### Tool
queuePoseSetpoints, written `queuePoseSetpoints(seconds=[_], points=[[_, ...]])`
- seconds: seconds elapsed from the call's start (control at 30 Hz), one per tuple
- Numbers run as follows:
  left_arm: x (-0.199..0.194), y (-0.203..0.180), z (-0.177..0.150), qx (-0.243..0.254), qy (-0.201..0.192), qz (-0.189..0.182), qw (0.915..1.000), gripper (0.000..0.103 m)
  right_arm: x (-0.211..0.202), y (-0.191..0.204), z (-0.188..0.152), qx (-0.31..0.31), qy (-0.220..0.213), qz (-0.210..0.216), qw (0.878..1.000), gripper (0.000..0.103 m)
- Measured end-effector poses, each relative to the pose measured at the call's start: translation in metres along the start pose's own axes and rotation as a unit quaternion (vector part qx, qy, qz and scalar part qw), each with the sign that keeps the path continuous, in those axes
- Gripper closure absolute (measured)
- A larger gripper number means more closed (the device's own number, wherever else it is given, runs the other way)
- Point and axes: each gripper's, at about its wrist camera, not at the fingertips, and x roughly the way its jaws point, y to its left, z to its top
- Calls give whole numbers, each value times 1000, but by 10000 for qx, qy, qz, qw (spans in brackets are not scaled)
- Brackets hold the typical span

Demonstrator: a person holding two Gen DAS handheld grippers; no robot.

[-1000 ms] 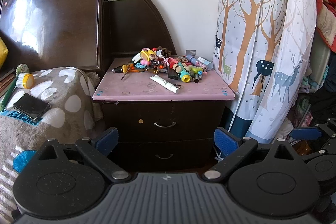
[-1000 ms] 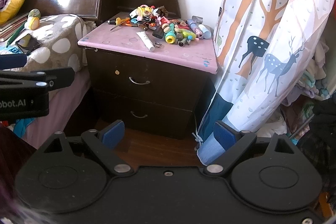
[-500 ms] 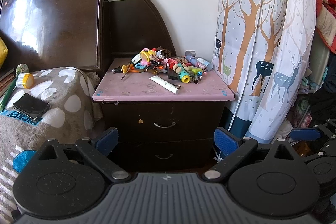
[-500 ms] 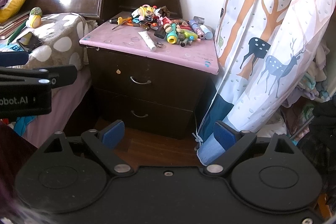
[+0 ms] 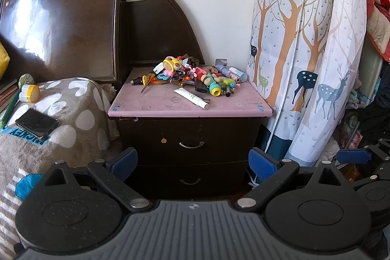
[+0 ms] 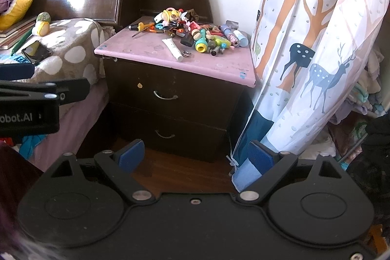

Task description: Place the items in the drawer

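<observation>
A dark nightstand with a pink top (image 5: pixel 156 104) (image 6: pixel 136 48) stands between the bed and a curtain. Its upper drawer (image 5: pixel 191 144) (image 6: pixel 165 96) and lower drawer (image 5: pixel 190 181) (image 6: pixel 164 135) are both shut. A pile of small toys and tubes (image 5: pixel 199 79) (image 6: pixel 195 31) lies at the back of the top, with a white tube (image 5: pixel 191 97) (image 6: pixel 173 49) in front and a screwdriver (image 5: pixel 146 81) at the left. My left gripper (image 5: pixel 192 160) is open and empty, well short of the nightstand. My right gripper (image 6: pixel 195 157) is open and empty, low near the floor.
A bed with a spotted blanket (image 5: pixel 61 113) lies left, holding a phone (image 5: pixel 36 124) and a yellow-capped jar (image 5: pixel 29 93). A deer-print curtain (image 5: pixel 304 65) hangs right of the nightstand. Clothes are piled at far right (image 5: pixel 375 16). The left gripper's body shows in the right wrist view (image 6: pixel 29 104).
The right gripper has moved slightly closer to the nightstand. The left gripper has barely moved. Both stay open.
</observation>
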Motion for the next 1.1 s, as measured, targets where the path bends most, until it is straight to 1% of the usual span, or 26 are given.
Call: queuePoseSetpoints(seconds=[0.13,0.27,0.4,0.47,0.6,0.77,0.83,0.9,1.1], points=[[-2,2,-1,-102,-51,0,9999,4,-5,0,-1,-75,-69,90,9999,10],[-1,5,2,-105,-10,93,9999,4,-9,-2,-1,-73,-109,179,9998,10],[-2,13,4,-400,-54,-24,9992,4,-11,-6,-1,-62,-160,215,9996,10],[-1,18,6,-594,-75,-89,9982,4,2,-1,5,-55,-145,202,9997,10],[3,22,8,-777,-134,-56,9969,4,9,-5,7,6,-61,198,9998,10],[10,24,11,-728,-259,29,9970,2,28,-10,11,-81,-164,228,9996,4],[15,25,13,-673,-372,67,9970,1,35,-12,13,-116,-206,239,9994,2],[23,26,15,-596,-420,63,9973,1,42,-14,14,-151,-247,251,9993,1],[62,32,23,-475,-137,16,9988,1,64,-20,19,-255,-371,286,9986,1]])
